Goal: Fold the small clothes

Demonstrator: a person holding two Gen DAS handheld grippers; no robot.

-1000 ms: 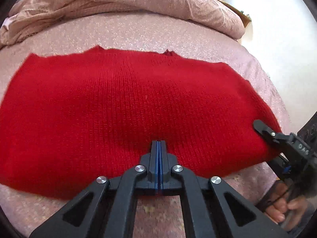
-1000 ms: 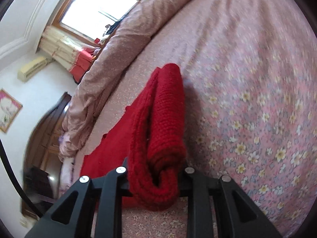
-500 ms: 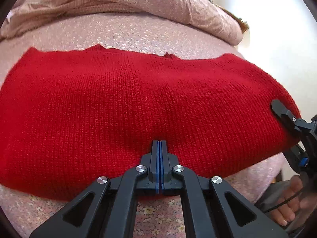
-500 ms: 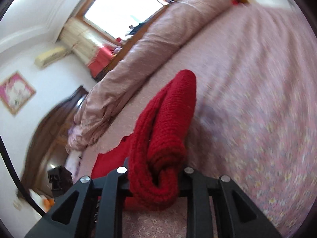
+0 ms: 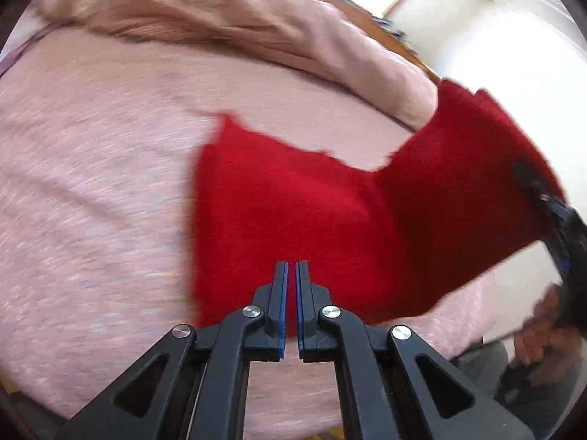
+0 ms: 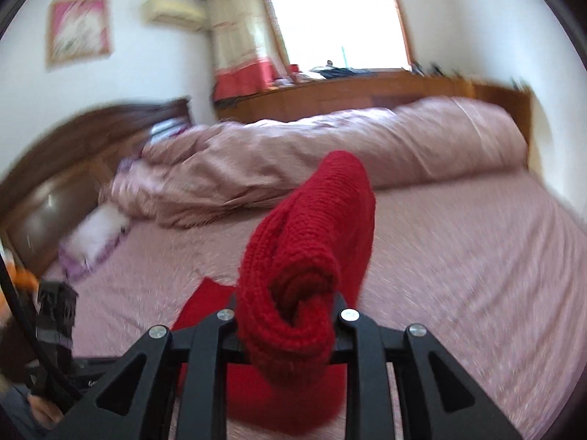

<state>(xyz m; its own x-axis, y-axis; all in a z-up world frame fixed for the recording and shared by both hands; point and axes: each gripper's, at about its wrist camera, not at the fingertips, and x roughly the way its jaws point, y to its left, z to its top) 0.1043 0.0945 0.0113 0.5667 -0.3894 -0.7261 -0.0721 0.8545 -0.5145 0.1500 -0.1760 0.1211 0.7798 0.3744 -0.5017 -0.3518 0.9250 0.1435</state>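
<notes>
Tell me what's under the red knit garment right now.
Under the red knit garment lies the pink bedsheet, visible all around it. The right gripper holds one end lifted clear of the bed. Whatever sits beneath the flat part is covered and cannot be seen.

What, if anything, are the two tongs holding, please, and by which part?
The right tongs grip the red knitted garment by a bunched edge. The left tongs pinch its near edge.
</notes>
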